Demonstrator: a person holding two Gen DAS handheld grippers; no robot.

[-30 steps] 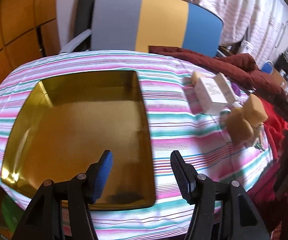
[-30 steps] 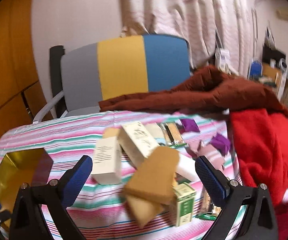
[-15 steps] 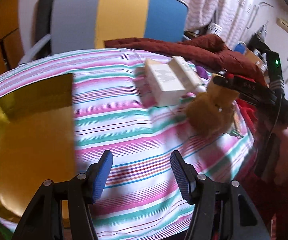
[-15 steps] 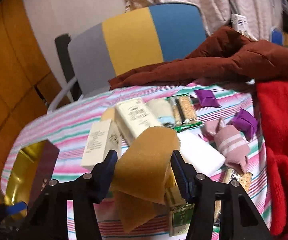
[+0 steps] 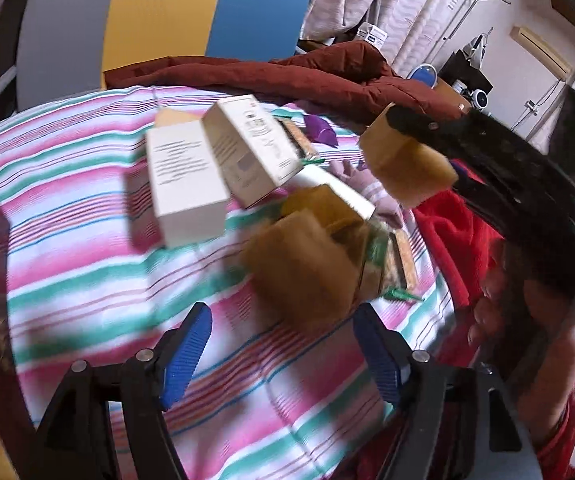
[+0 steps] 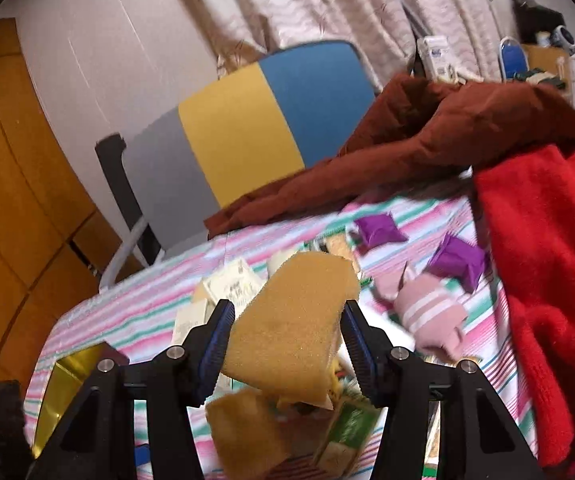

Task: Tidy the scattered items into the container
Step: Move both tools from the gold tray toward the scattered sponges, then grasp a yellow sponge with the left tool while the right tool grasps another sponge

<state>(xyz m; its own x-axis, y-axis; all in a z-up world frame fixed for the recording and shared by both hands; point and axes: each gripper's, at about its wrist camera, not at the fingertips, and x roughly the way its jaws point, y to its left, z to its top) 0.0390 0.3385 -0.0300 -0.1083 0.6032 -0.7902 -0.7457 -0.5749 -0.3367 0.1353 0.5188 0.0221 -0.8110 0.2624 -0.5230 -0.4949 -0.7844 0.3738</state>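
Gold tray (image 6: 63, 376): at the left end of the striped tablecloth (image 5: 87, 264), only its corner in view.
Left gripper (image 5: 283, 344): jaws spread wide, nothing between them, above the cloth just short of a second sponge (image 5: 303, 264).
White boxes (image 5: 185, 184): mid-cloth, beyond that sponge.
Right gripper (image 6: 285, 342): clamped on a yellow sponge (image 6: 291, 320), lifted clear above the clutter.
Purple packets (image 6: 457, 260): right of the held sponge, near the red blanket (image 6: 543, 280).

bare striped cloth (image 5: 87, 264) leftward, boxes (image 5: 185, 184) crowding ahead

No legible text on boxes (image 5: 185, 184)
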